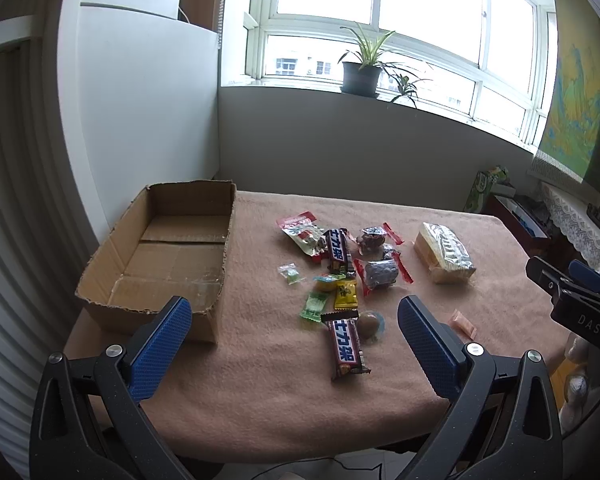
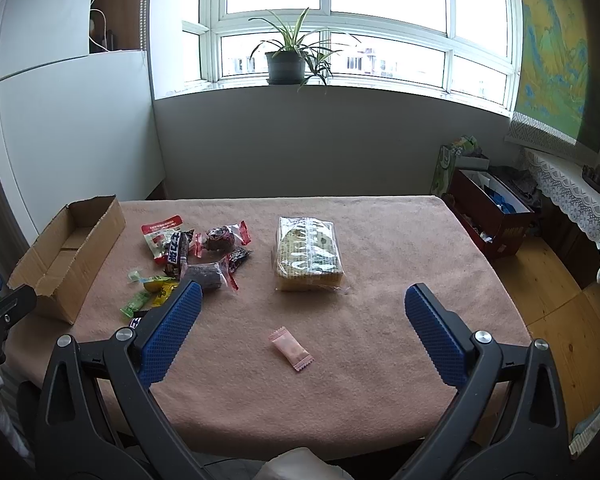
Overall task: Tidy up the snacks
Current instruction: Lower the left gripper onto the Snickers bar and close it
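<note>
Daylight from a wide window [image 2: 340, 20], with a potted plant [image 2: 286, 60] on its sill, falls on a table covered by a pink cloth [image 2: 380, 260]. An open cardboard box [image 1: 168, 248], with nothing visible inside, sits at the left edge of the table. To its right lies a loose cluster of snacks: a red-and-white pouch [image 1: 302, 232] at the far side, a dark chocolate bar [image 1: 337, 254] touching it, and three dark sweets in clear wrappers with red ends [image 1: 380, 256] further right. Nearer are a small clear-wrapped green candy [image 1: 291, 273], a yellow packet [image 1: 346, 294], a green wrapper [image 1: 313, 307], a second chocolate bar [image 1: 346, 346] and a round brown sweet [image 1: 369, 325] just beside it. A large cellophane-wrapped block of wafers [image 2: 308, 254] lies apart, right of the cluster. A small pink sachet [image 2: 291, 349] lies alone at the near side.

The left gripper [image 1: 295, 316] hangs above the near part of the cluster, its blue-padded fingers [image 1: 162, 344] spread wide with nothing between them. The right gripper [image 2: 302, 312] is likewise spread wide and grips nothing; in its own view the pink sachet lies on the cloth below and between its fingers [image 2: 436, 336]. Neither tool touches any snack.
</note>
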The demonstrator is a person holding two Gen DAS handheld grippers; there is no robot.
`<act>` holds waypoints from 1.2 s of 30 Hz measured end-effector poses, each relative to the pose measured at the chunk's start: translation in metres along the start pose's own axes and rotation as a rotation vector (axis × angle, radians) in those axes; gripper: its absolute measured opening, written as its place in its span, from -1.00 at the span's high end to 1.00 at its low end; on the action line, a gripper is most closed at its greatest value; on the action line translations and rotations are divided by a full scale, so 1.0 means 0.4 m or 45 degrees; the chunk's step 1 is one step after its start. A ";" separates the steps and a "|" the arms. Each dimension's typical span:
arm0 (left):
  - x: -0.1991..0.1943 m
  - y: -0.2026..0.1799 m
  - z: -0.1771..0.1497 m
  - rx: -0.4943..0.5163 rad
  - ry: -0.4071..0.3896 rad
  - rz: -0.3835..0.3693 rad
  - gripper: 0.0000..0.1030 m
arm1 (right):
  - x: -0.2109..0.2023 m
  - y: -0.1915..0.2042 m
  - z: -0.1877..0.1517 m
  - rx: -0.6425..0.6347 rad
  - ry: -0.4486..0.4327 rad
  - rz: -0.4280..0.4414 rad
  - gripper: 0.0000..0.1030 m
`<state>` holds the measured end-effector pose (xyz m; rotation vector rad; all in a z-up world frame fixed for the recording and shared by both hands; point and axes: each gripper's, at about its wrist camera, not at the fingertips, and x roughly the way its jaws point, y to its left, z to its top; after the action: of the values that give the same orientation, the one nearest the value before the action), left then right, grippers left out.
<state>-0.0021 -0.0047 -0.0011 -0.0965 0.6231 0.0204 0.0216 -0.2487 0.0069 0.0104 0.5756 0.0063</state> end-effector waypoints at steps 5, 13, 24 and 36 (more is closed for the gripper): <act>0.009 0.007 -0.002 -0.001 0.011 -0.003 -0.98 | 0.019 -0.007 -0.017 -0.004 0.014 0.002 -1.00; 0.038 0.032 -0.031 -0.002 0.064 0.009 -0.98 | 0.054 -0.057 -0.043 0.017 0.072 0.028 -1.00; 0.109 0.025 -0.083 -0.031 0.207 -0.092 -0.82 | 0.127 -0.063 -0.104 0.022 0.223 0.134 -0.87; 0.202 -0.022 -0.122 -0.044 0.348 -0.208 -0.63 | 0.239 -0.032 -0.139 -0.068 0.366 0.190 -0.50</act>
<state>0.0356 -0.0189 -0.0869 -0.1855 0.8865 -0.1420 0.0715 -0.2602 -0.0921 0.0008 0.8611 0.1705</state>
